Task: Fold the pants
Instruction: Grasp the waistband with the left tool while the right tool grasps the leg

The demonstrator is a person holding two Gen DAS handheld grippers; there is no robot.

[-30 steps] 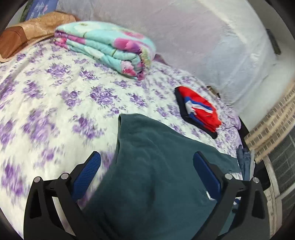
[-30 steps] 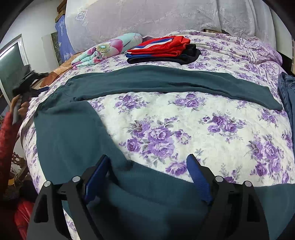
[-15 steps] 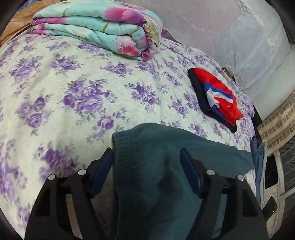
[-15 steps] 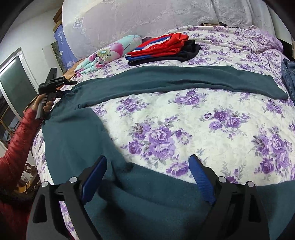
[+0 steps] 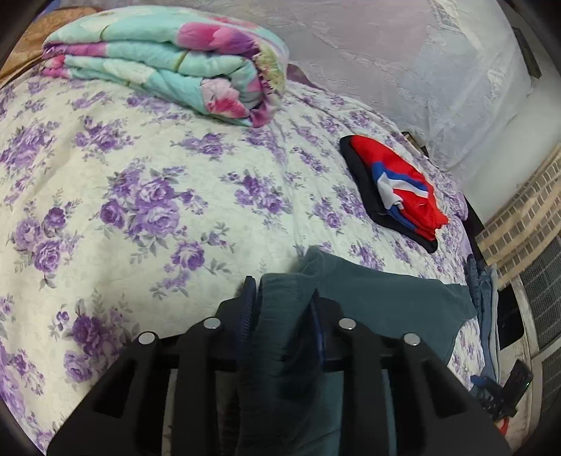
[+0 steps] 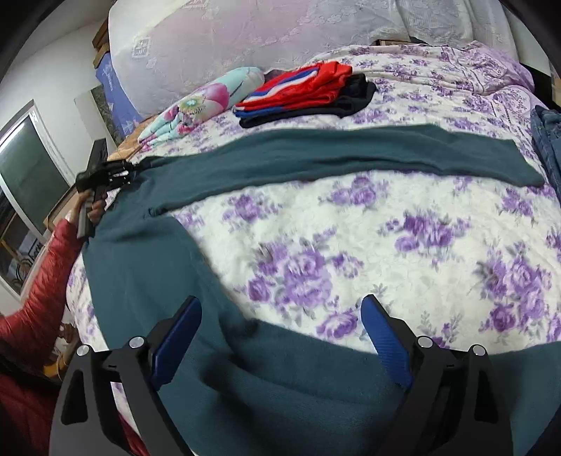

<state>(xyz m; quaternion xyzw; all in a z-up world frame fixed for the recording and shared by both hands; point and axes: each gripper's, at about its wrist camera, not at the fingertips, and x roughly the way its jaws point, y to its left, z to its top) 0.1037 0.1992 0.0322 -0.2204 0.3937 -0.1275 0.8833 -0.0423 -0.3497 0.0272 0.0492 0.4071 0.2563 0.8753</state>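
Observation:
Dark teal pants (image 6: 147,266) lie spread on the bed with purple flowers (image 6: 403,245), one leg stretched across the far side (image 6: 350,154), the other running under my right gripper. My left gripper (image 5: 284,298) is shut on a bunched corner of the pants' waist (image 5: 284,308); it also shows in the right wrist view (image 6: 119,175) at the pants' far left corner. My right gripper (image 6: 280,326) is open, its blue fingers (image 6: 382,329) astride the near leg's inner edge, low over the cloth.
A folded floral quilt (image 5: 168,70) lies near the headboard. A folded red, blue and black pile (image 5: 396,189) sits beside it, also in the right wrist view (image 6: 301,91). Jeans (image 6: 547,136) hang at the bed's right edge. A white lace cover (image 6: 280,31) stands behind.
My left gripper has closed on the corner of the pants' waist. My right gripper has stayed open and shifted slightly over the near leg.

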